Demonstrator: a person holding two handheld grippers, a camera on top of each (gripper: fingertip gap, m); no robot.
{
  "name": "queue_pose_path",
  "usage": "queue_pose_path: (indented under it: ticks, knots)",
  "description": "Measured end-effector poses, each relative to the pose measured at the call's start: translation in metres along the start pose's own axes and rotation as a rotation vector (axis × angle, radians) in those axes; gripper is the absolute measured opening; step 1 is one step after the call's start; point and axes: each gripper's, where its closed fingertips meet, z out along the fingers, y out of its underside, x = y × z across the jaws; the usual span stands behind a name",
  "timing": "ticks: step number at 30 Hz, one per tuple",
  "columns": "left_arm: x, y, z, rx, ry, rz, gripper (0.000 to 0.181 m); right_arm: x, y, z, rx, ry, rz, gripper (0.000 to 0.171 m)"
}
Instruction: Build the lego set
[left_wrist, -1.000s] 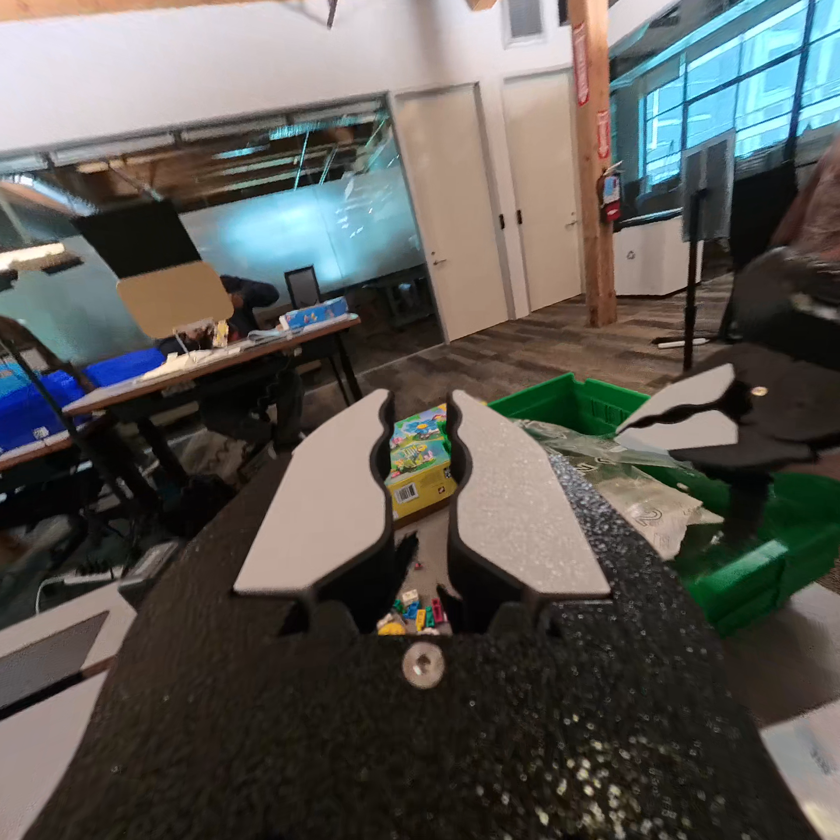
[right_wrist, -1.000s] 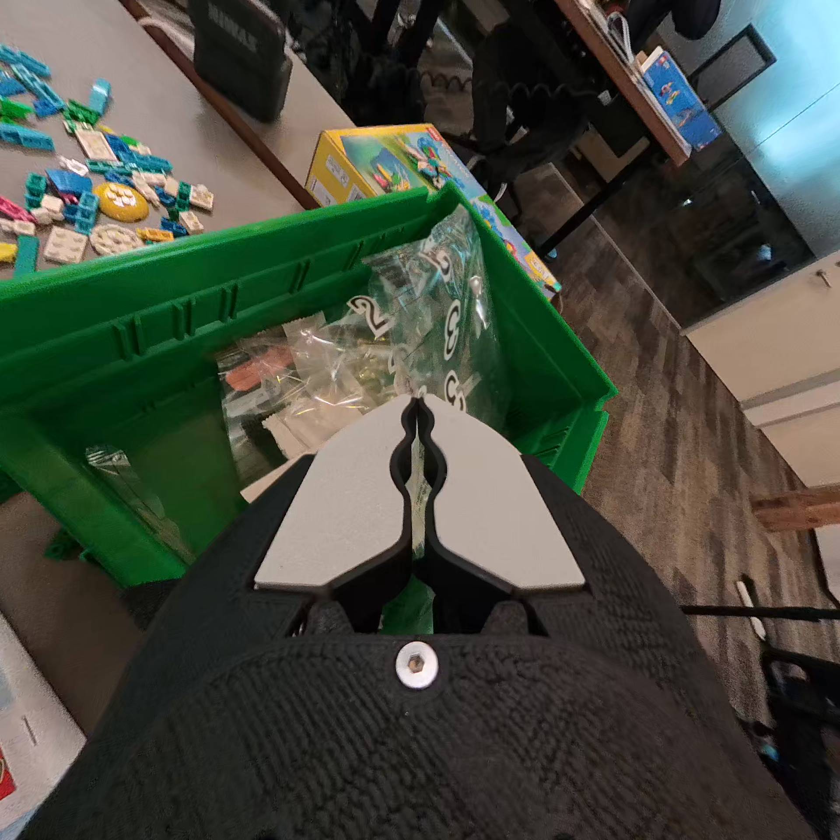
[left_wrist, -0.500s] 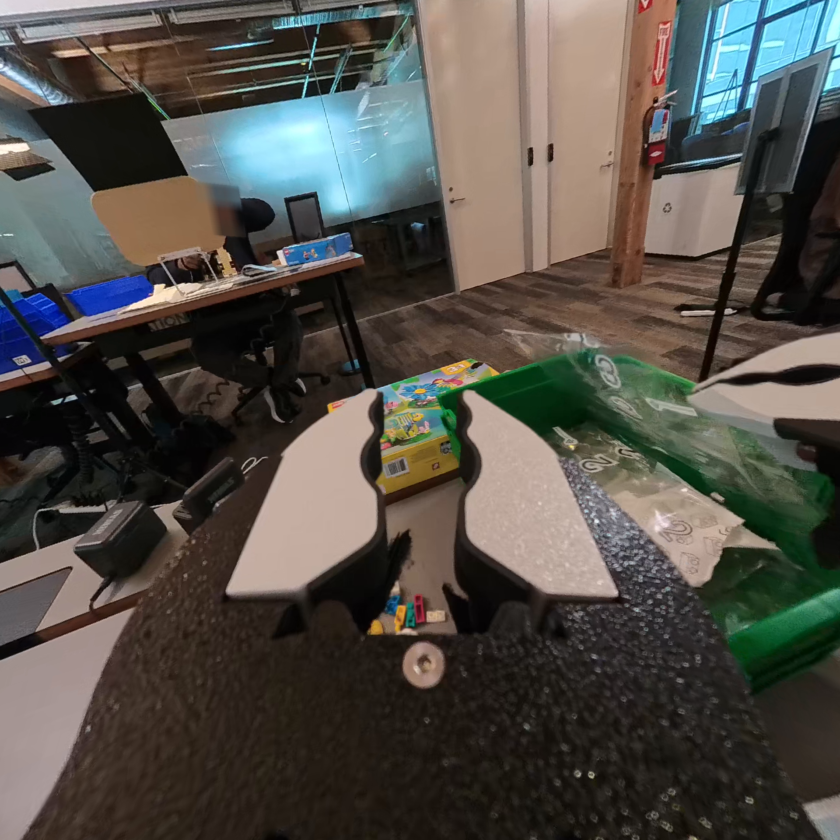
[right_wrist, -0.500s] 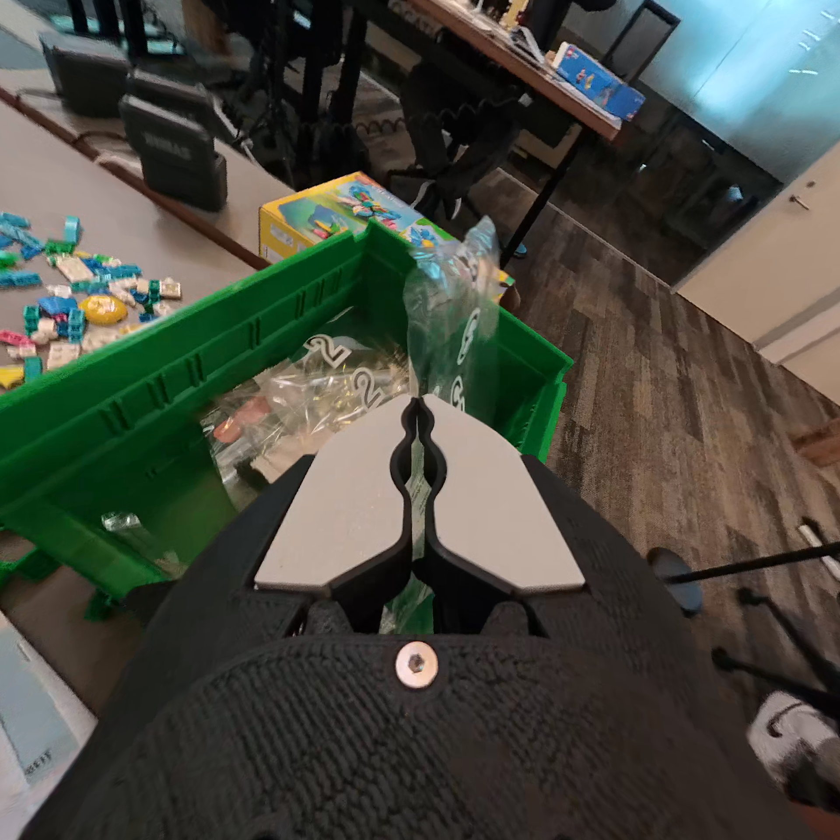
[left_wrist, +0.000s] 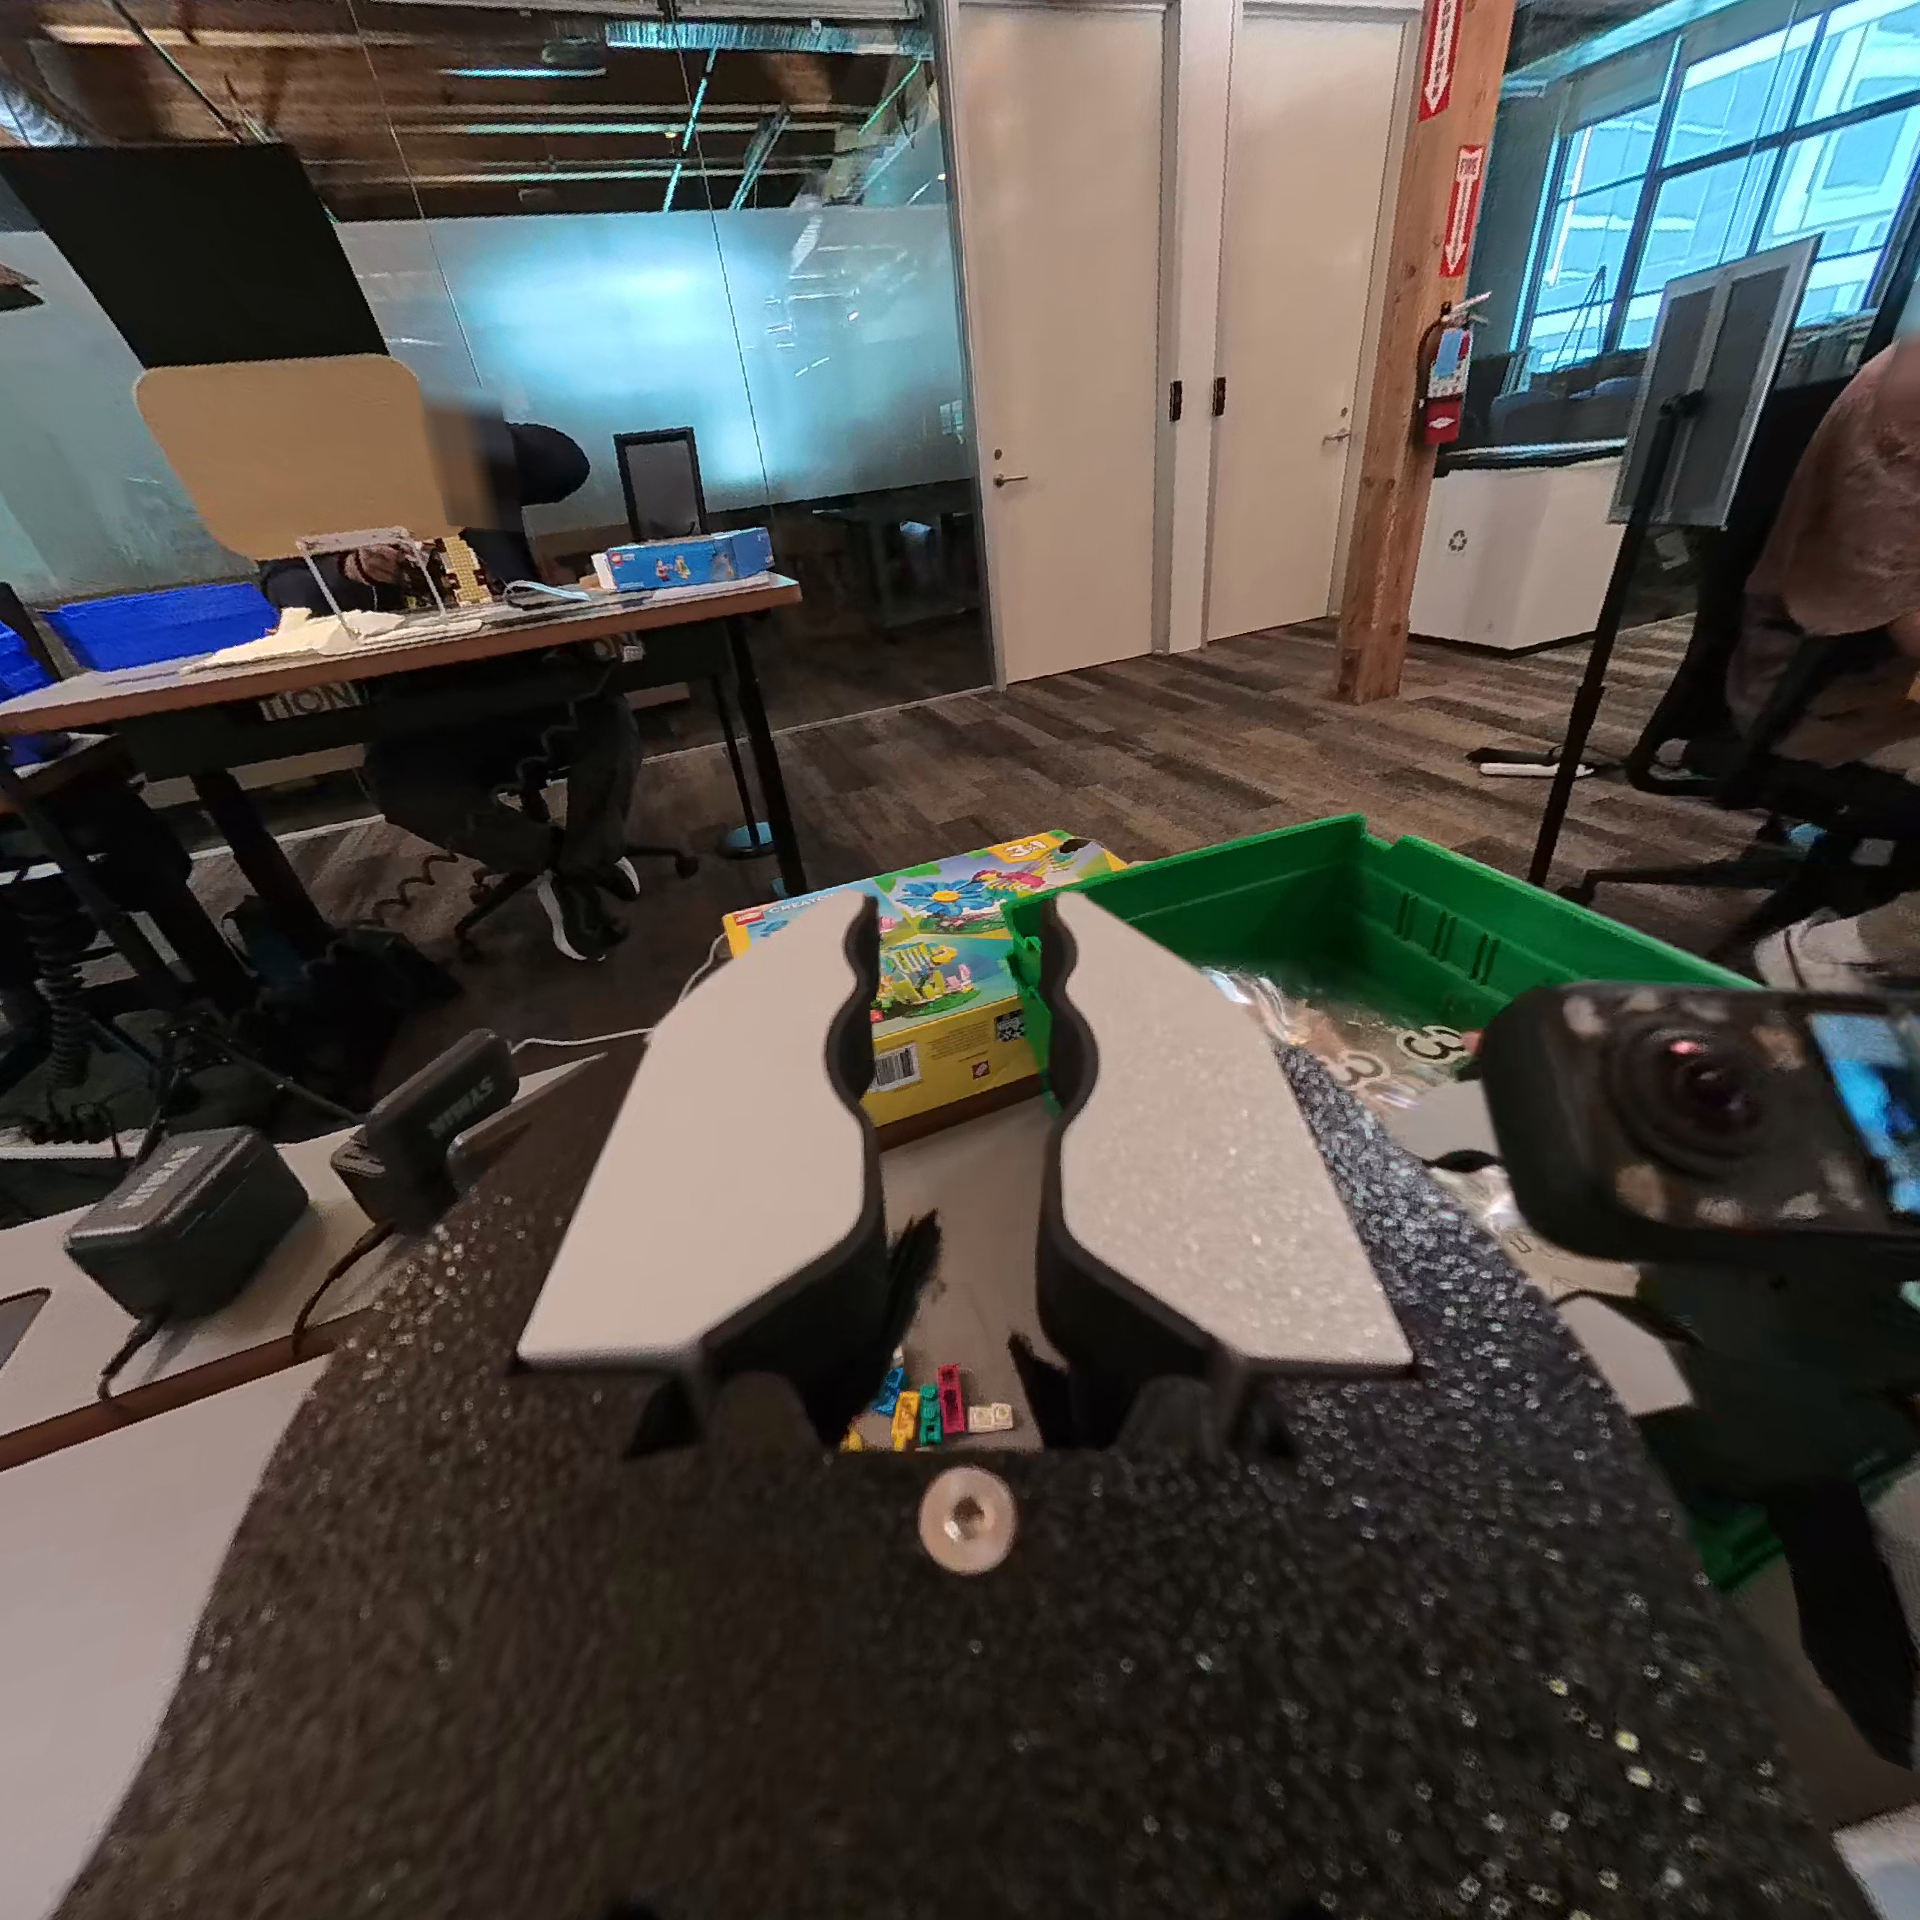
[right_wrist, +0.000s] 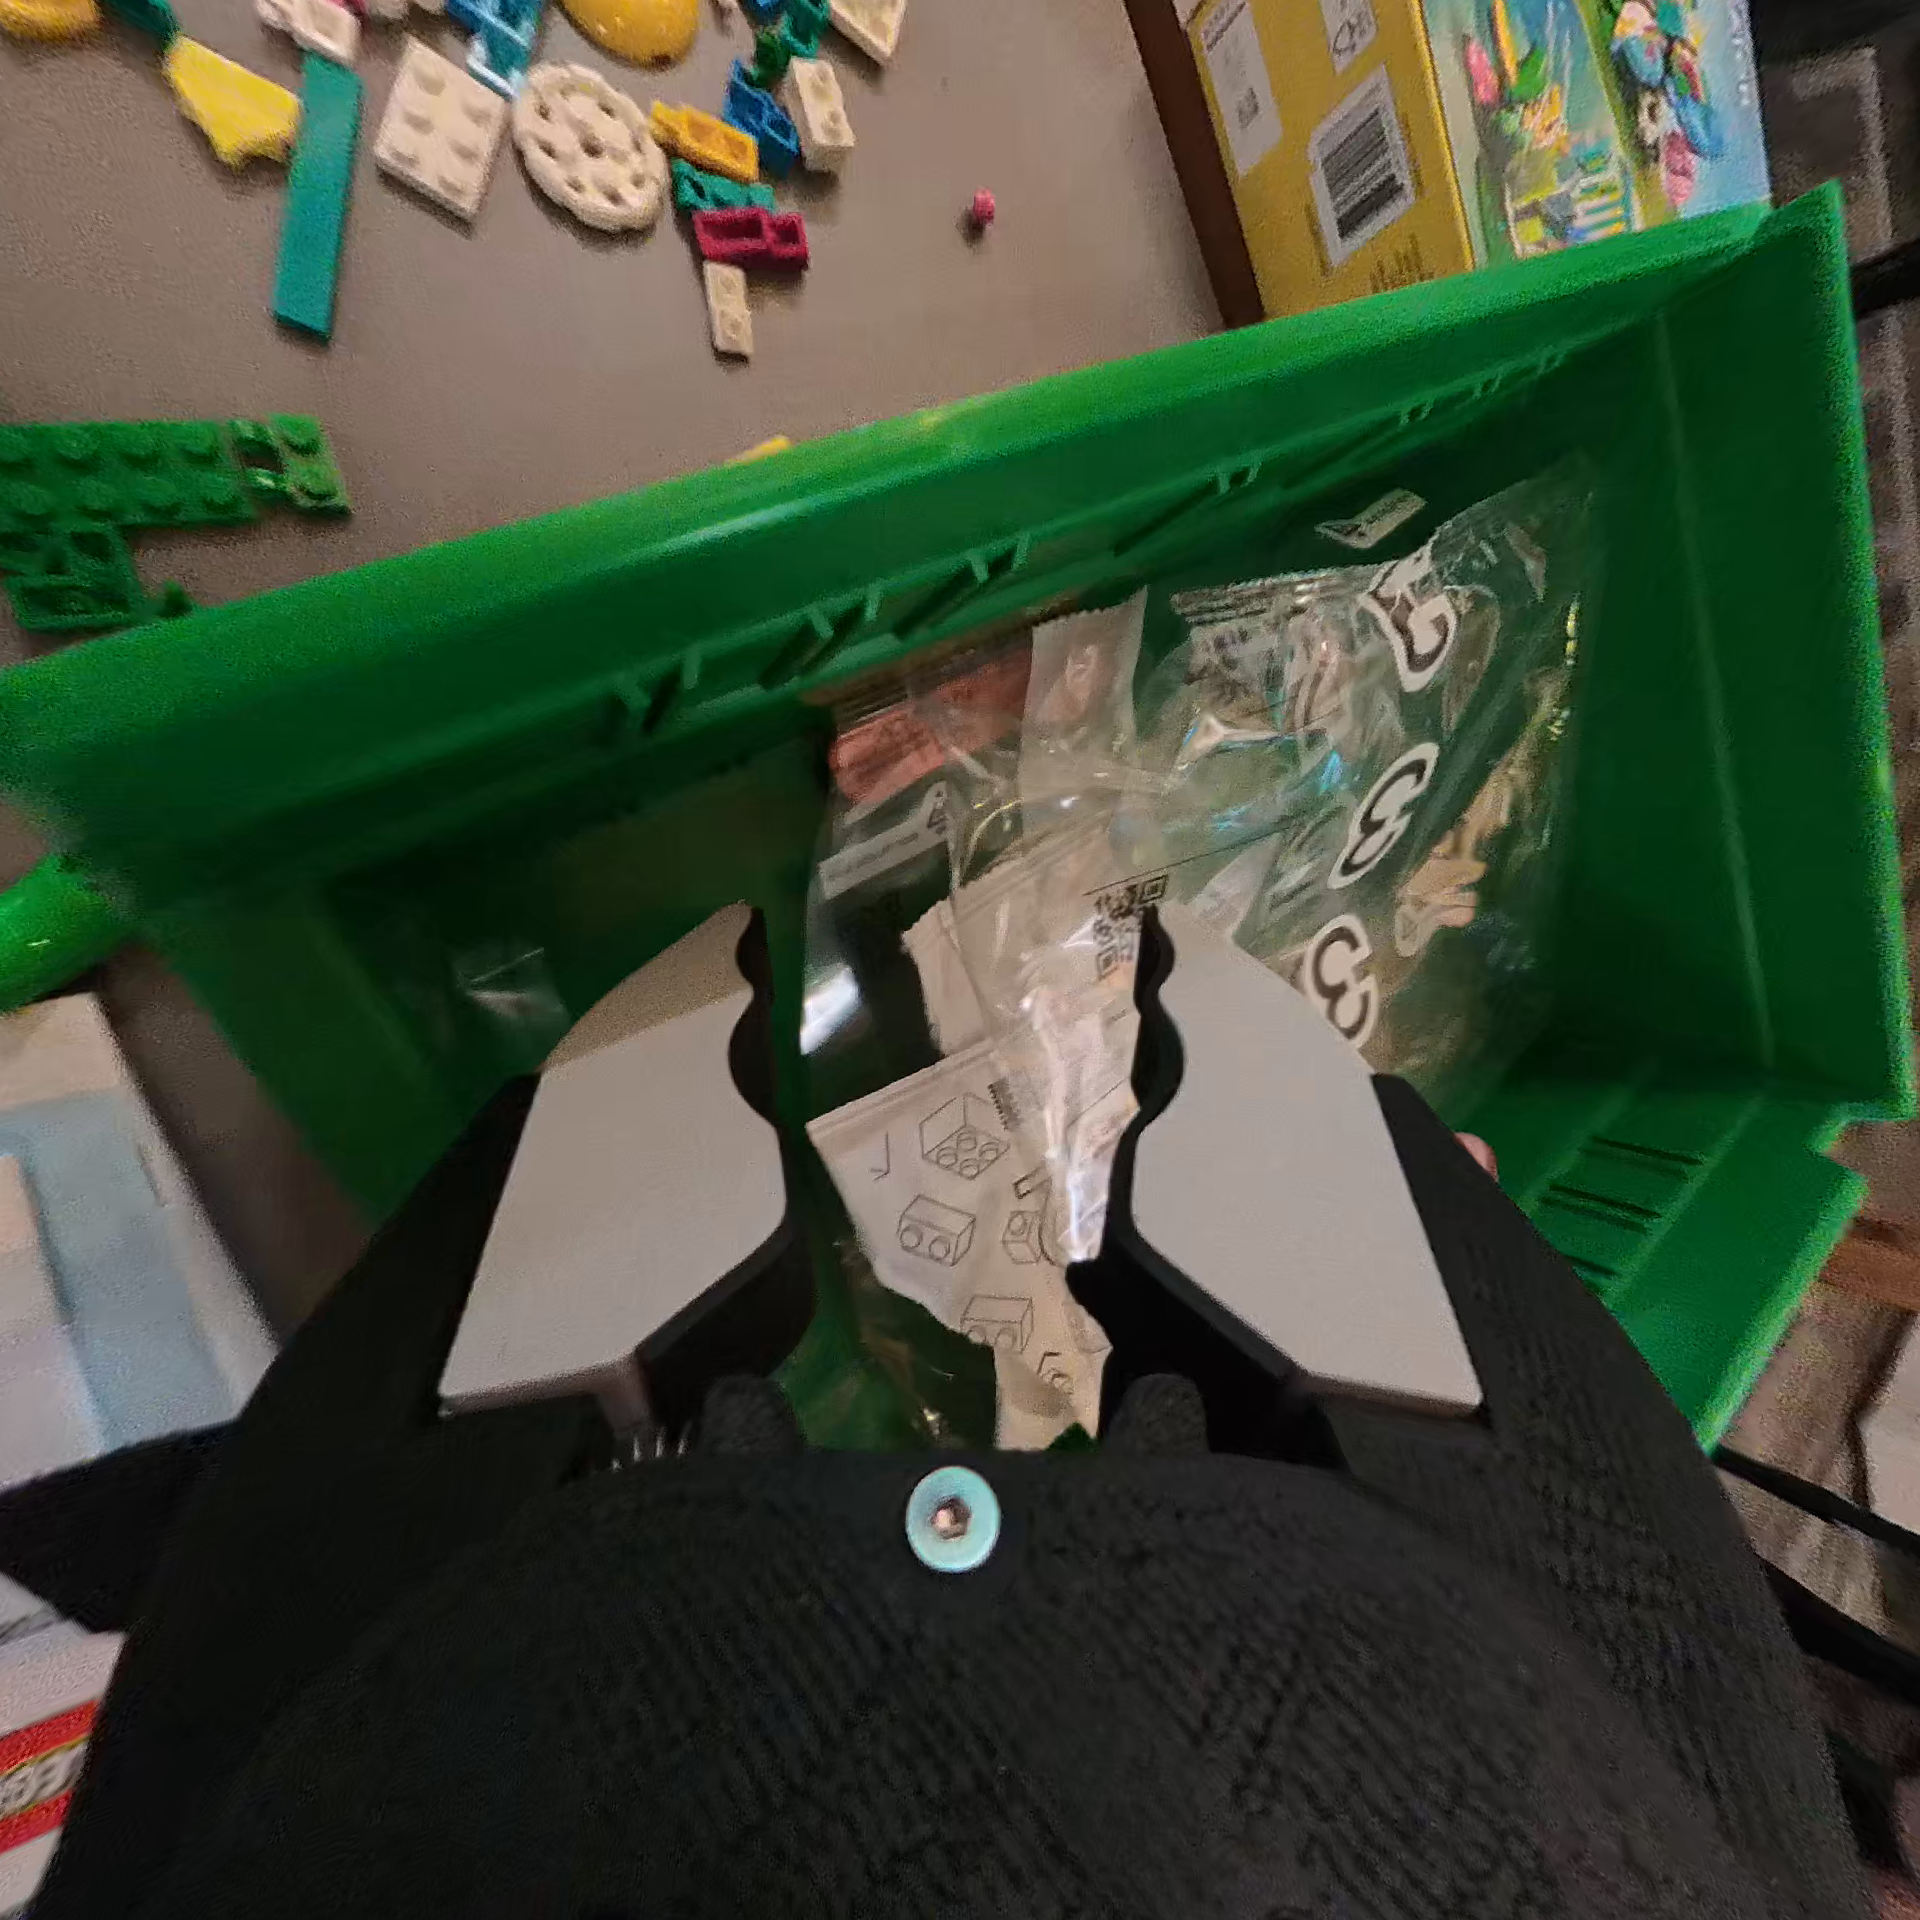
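My right gripper (right_wrist: 951, 935) is open and empty, pointing down into the green bin (right_wrist: 727, 582). Clear numbered plastic bags (right_wrist: 1351, 790) and a white paper bag (right_wrist: 966, 1174) printed with brick outlines lie in the bin, below and between its fingers. Loose bricks (right_wrist: 582, 145) in several colours and green plates (right_wrist: 125, 509) lie on the grey table beyond the bin. My left gripper (left_wrist: 956, 935) is open and empty, held above the table left of the bin (left_wrist: 1351, 914). A few bricks (left_wrist: 935, 1403) show under it. The right gripper's camera (left_wrist: 1714, 1122) is at the right.
A yellow set box (left_wrist: 935, 1008) stands at the table's far edge beside the bin, also in the right wrist view (right_wrist: 1455, 135). Two black power adapters (left_wrist: 187, 1216) sit on the table's left. A booklet (right_wrist: 83, 1195) lies left of the bin. People sit at a far desk and at the right. My right fingertips sit around 20 centimeters from my left ones.
My right gripper has opened and let go of the clear bag, which now lies in the bin. It has tipped down over the bin. My left gripper stayed open and shifted slightly.
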Motion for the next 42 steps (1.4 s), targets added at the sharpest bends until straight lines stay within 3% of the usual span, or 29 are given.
queue_pose_path:
  ticks: [5, 9, 13, 18, 23, 33, 42]
  knots:
    - [-0.003, 0.003, 0.001, -0.007, 0.007, -0.024, 0.029, 0.005, 0.004, 0.012, -0.078, 0.073, -0.082, 0.063]
    - [-0.005, 0.003, 0.001, -0.007, -0.003, -0.014, 0.029, 0.02, 0.012, 0.014, -0.156, 0.19, -0.14, 0.029]
    - [-0.004, 0.001, 0.0, -0.002, 0.0, -0.011, 0.029, 0.036, 0.002, -0.001, -0.06, 0.255, -0.061, 0.003]
    - [-0.002, 0.0, -0.001, 0.002, 0.005, -0.007, 0.028, 0.066, -0.013, -0.049, 0.211, 0.342, 0.146, 0.001]
    - [-0.003, -0.002, -0.002, 0.009, 0.004, -0.006, 0.028, 0.088, -0.016, -0.1, 0.558, 0.283, 0.438, 0.0]
    - [-0.003, -0.004, -0.004, 0.021, 0.018, -0.025, 0.028, 0.11, 0.002, -0.147, 0.874, 0.193, 0.722, 0.0]
    - [-0.006, -0.004, -0.005, 0.026, 0.016, -0.037, 0.028, 0.111, 0.0, -0.143, 0.761, 0.323, 0.641, 0.0]
